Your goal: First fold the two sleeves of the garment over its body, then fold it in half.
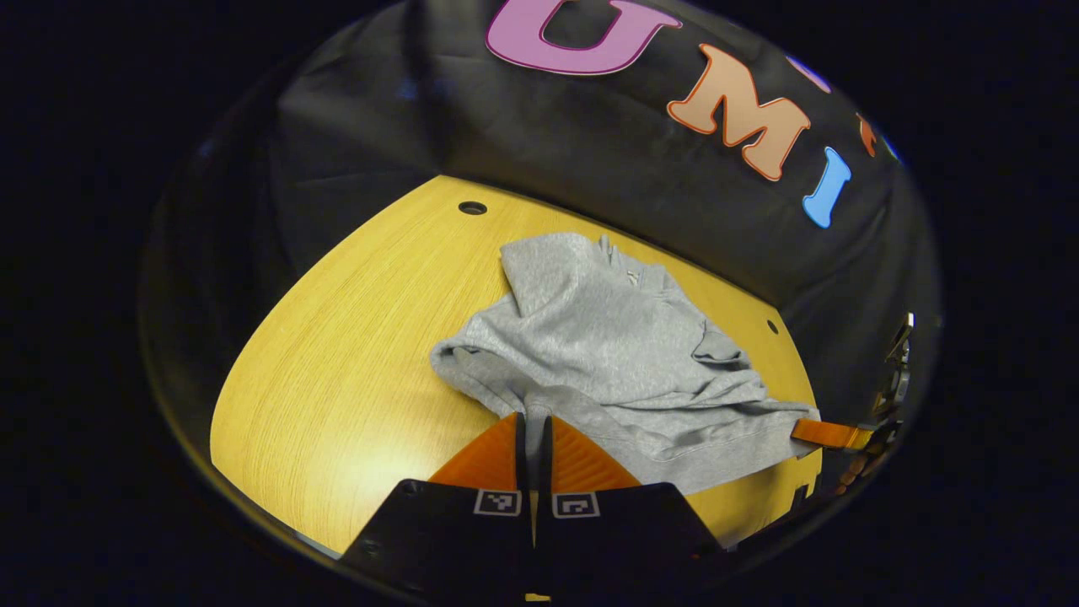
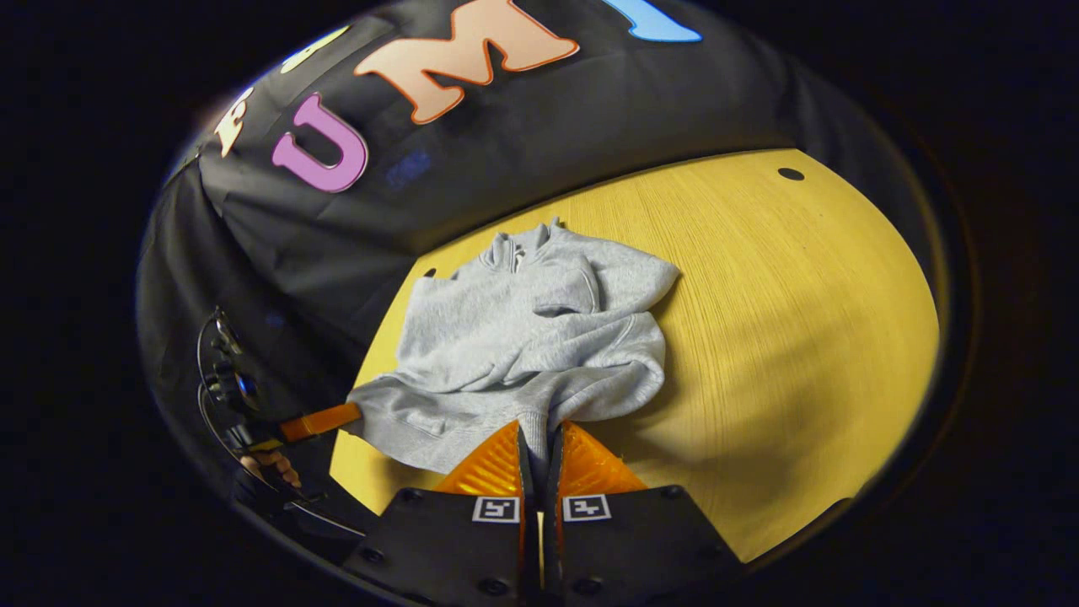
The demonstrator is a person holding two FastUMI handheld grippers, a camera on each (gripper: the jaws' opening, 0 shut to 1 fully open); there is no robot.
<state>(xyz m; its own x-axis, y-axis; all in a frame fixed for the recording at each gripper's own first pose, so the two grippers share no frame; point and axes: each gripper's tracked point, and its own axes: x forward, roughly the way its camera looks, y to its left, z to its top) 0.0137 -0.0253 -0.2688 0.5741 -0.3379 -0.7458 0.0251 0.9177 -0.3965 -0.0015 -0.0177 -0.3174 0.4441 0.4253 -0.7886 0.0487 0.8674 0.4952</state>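
Broadly, we have a yellow wood-grain worktop (image 1: 337, 362) with a curved edge and small round holes, and on it lies the grey garment (image 1: 607, 354), toward the far side near the black cloth wall. We judge the sleeves are already laid over its body, since the soft fleece sits in a compact heap with overlapping folds and a collar (image 2: 514, 244) at the far end, so the step in hand looks like the fold in half. In the left gripper view, our left tongs (image 1: 534, 426) are drawn together on the ribbed hem at one near corner; in the right gripper view, the right tongs (image 2: 540, 434) are pinched on the hem at the other corner. Each view also catches the other tongs farther off, clamped at the cloth's edge. The knit is thick, matte and slack, creasing in rounded ridges. Next, we think, both corners must rise together and travel toward the collar, kept level so the hem lands square and the tucked sleeves do not slide out.
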